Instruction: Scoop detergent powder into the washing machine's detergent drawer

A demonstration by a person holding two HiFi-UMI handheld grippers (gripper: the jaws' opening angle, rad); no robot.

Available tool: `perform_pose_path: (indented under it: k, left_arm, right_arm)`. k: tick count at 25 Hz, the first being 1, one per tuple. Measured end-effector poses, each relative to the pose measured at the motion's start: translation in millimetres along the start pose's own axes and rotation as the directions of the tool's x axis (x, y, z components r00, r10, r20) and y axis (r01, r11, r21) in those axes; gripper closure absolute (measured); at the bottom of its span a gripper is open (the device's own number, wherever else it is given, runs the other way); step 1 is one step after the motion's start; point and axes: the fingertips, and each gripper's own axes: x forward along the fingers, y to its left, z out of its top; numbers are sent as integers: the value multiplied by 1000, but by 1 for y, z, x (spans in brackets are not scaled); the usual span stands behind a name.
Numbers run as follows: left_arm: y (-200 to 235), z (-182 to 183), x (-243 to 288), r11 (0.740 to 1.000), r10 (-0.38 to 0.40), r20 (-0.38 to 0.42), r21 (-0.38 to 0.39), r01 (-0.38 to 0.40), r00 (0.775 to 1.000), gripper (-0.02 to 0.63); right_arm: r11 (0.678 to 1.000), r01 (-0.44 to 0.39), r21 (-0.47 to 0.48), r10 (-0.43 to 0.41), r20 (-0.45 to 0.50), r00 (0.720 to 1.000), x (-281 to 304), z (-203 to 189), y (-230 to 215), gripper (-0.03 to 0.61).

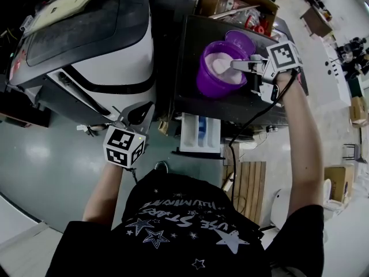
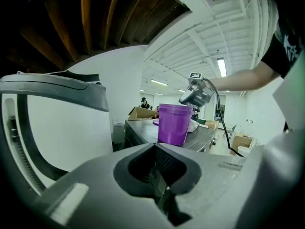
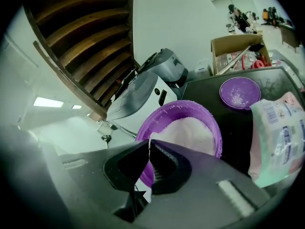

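Note:
A purple tub (image 1: 214, 77) filled with white powder (image 3: 188, 130) stands on the dark top of the washing machine (image 1: 190, 51). My right gripper (image 1: 235, 65) hangs over the tub's right rim. It is shut on a thin white scoop handle (image 3: 149, 147) whose end reaches to the powder. The white detergent drawer (image 1: 199, 133) stands pulled out at the machine's front, below the tub. My left gripper (image 1: 141, 115) is shut and holds nothing, low and to the left of the drawer. In the left gripper view the tub (image 2: 174, 123) shows side-on beyond the shut left gripper (image 2: 155, 147).
The tub's purple lid (image 3: 239, 93) lies behind it, dusted with powder. A detergent bag (image 3: 281, 137) lies to the tub's right. An open cardboard box (image 1: 236, 2) stands behind the machine. A large grey and white appliance (image 1: 86, 33) fills the left. A wooden pallet (image 1: 248, 183) lies on the floor.

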Motion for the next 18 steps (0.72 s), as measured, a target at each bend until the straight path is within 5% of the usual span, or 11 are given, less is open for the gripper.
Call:
perform_pose_path:
  k: [8,13,18]
  left_arm:
    - [-21,0,-10,999,39,-6,-6,-39,999,612]
    - [-36,0,-20,998,57,-1,-9,-57,998,612]
    - [-51,-1,-31,998,67,3,-4,-67,998,612]
  right_arm:
    - [987,-133,85,114,203,973,-18,-7,14,543]
    - [967,-213,140,147,375,915,-37,-8,25,543]
    - [946,-304,116,225,443,868,-45,-18,52,543]
